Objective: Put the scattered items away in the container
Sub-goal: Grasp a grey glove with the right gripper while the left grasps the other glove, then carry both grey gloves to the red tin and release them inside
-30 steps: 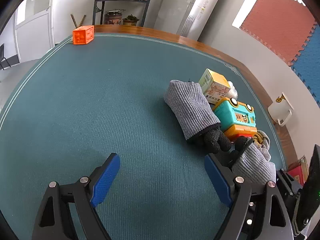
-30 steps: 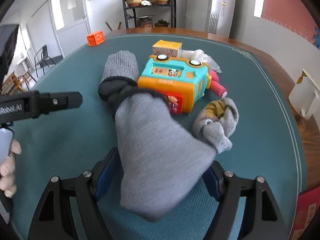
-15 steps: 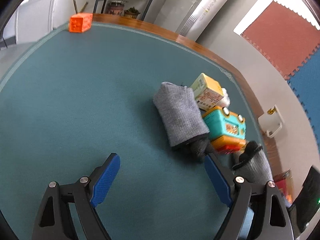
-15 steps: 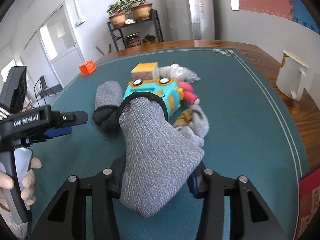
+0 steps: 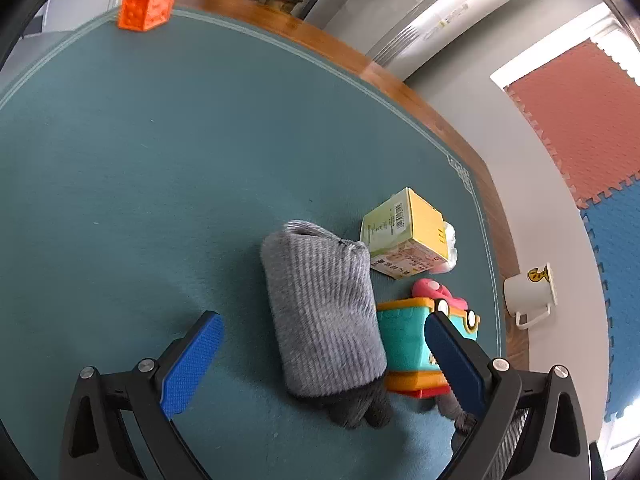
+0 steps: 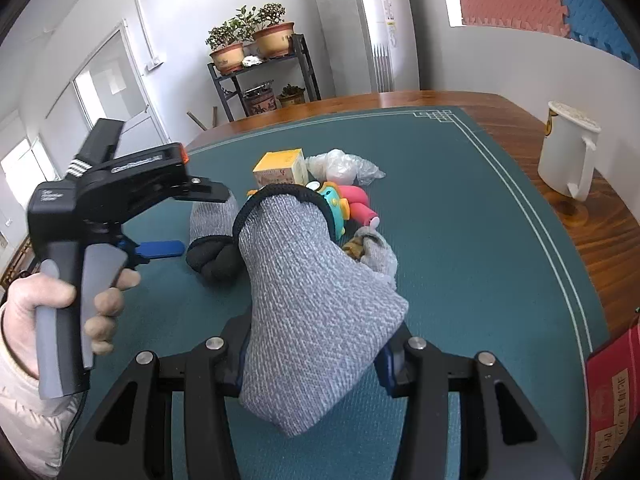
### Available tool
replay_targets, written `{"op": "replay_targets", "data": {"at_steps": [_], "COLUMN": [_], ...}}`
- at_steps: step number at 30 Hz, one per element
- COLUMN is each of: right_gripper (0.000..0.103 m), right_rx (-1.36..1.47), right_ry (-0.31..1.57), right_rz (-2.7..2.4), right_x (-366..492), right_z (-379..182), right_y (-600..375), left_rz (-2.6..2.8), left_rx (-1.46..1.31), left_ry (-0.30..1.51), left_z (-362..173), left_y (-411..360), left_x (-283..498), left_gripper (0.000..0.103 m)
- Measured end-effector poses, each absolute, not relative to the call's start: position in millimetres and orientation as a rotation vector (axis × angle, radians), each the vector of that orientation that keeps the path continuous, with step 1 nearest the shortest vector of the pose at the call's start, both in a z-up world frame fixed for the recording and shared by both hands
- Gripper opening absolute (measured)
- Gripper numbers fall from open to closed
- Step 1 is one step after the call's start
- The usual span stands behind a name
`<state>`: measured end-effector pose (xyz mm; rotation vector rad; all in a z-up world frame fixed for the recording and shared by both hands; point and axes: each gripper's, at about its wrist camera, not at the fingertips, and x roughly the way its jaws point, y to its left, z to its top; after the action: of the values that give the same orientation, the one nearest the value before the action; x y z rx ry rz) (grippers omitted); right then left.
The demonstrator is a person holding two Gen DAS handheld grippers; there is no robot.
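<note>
A grey glove (image 6: 316,300) is pinched between the jaws of the right gripper (image 6: 316,360), centre-low in the right wrist view, held clear of the teal mat (image 6: 480,240). The grip sits near one end, so most of the fabric hangs free; it could sag, slip out or drag across the pile if swung fast. The left gripper (image 5: 320,356) is spread wide, bottom of the left wrist view, and hovers over a second grey glove (image 5: 320,312) lying on the mat, nothing being held. A straight drop there is risky: the right-hand blue pad (image 5: 448,360) lies over the teal toy bus (image 5: 404,340), which touches the glove, so the toy may be caught or shoved w/ it. A yellow box (image 5: 408,240) lies just beyond, a clear plastic bag (image 6: 340,166) behind it, and a small crumpled sock (image 6: 376,252) beside the toy, so the pile is tight. Both tools work close together, so a clash is possible. No container can be made out for certain; a red box (image 6: 616,392) at the lower right edge of the right wrist view is possibly it. A white mug (image 6: 568,152) stands at the table edge, right side, and an orange cube (image 5: 146,7) far upper left, both well apart from the pile.
</note>
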<state>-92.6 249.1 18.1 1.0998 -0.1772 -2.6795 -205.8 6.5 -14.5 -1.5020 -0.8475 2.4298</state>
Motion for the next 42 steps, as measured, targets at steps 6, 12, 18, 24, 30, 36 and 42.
{"op": "replay_targets", "data": {"at_steps": [6,12,18,24,30,36,42], "right_gripper": [0.051,0.051,0.052,0.052,0.052,0.052,0.052], "right_rx": [1.091,1.079,1.080,1.079,1.066,1.055,1.059], "right_ry": [-0.178,-0.176,-0.172,-0.161,-0.165,-0.185,-0.203], "right_rz": [-2.695,-2.710,-2.716,-2.721,-2.744,-2.772,-2.789], "right_x": [-91.5,-90.6,-91.3,-92.2,-91.3,-91.0,-92.6], "right_z": [20.4,21.5,20.4,19.2,20.7,22.2,22.1], "right_y": [250.6,251.6,252.0,251.7,254.5,259.9,264.0], "left_rz": [2.512,2.568,2.521,2.575,2.610,2.666,2.783], "left_rx": [-1.463,-1.384,-1.476,-1.480,-1.450,-1.398,-1.246], "left_ry": [-0.676,-0.601,-0.680,-0.549,-0.482,-0.456,-0.324], "left_z": [-11.7,-2.1,-15.1,-15.6,-15.9,-9.1,15.9], "left_y": [28.7,36.1,26.6,36.8,33.7,28.4,26.3], "left_x": [-210.9,-205.3,-212.3,-214.8,-207.3,-186.7,-154.1], "left_gripper": [0.102,0.084,0.080,0.080,0.049,0.047,0.046]}}
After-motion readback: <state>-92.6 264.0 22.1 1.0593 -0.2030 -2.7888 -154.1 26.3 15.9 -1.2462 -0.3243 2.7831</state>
